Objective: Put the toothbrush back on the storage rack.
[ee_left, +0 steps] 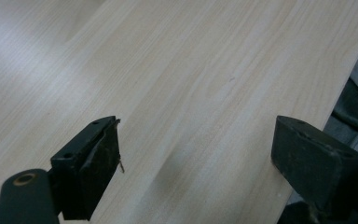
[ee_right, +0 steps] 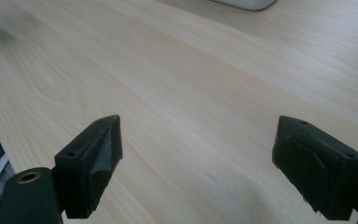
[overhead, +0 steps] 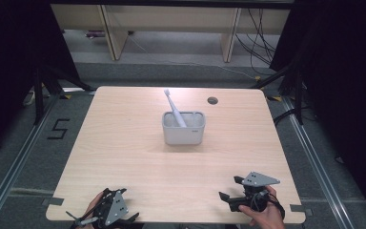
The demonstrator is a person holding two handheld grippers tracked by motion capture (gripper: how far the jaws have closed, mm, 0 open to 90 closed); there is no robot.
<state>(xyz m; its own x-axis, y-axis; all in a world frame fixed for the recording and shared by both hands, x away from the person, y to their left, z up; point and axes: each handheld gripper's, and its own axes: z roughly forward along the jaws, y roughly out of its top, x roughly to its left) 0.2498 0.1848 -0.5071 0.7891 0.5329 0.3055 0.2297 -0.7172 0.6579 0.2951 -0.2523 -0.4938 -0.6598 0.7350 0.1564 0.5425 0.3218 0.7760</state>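
Observation:
A pale grey rectangular holder stands at the middle of the wooden table, a little toward the far side. A white toothbrush leans in it, head up and tilted to the far left. My left gripper rests at the table's front left edge, held by a hand, its jaws wide apart over bare wood. At the front right a hand holds my right gripper, also open with nothing between its jaws. The holder's base peeks in at the top of the right gripper view.
A small round cable hole sits near the table's far edge, right of centre. Wide bare wood lies between the grippers and the holder. Beyond the table are floor rails, cables and desk legs.

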